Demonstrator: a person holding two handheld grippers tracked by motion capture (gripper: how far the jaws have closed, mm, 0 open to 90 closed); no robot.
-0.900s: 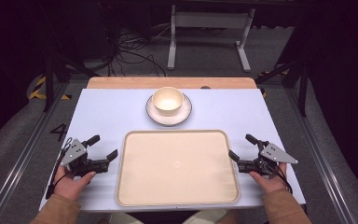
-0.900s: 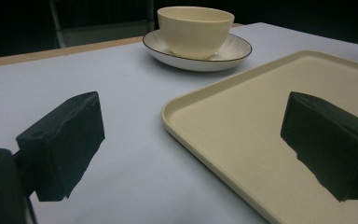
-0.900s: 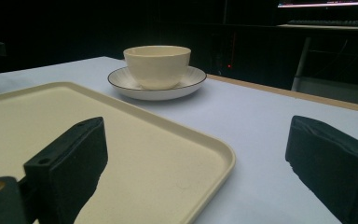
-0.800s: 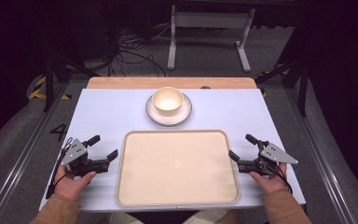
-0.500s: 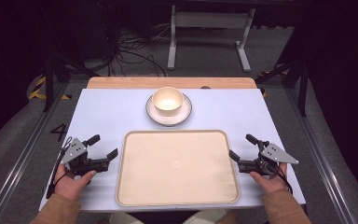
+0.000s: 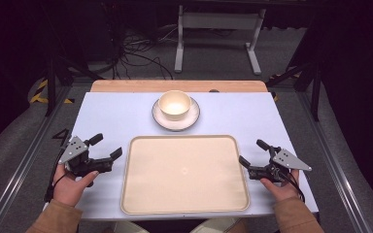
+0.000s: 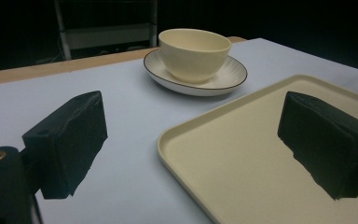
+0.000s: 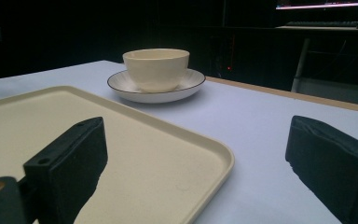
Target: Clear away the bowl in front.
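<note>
— Resting low on the table [image 6: 126, 116], lower left of the high view: left tongs [image 6: 108, 147], spread wide, nothing between, just beside the left rim of the cream tray [image 6: 184, 208].

— And lower right of that view?

— Right tongs [image 6: 253, 151], likewise gaping and empty, close by the tray's right rim, held in a hand [image 6: 280, 188] entering from the bottom edge.

— Bowl?

— Cream bowl [image 6: 174, 105], upright on a dark-rimmed saucer [image 6: 191, 121], upper centre of the high view, just beyond the tray's far edge and apart from it. Seen upper centre in the left gripper view too [image 7: 194, 53], with a tray corner [image 7: 177, 135] reaching between the two black pads.

— Tray contents?

— Bare, flat on the table.
</note>
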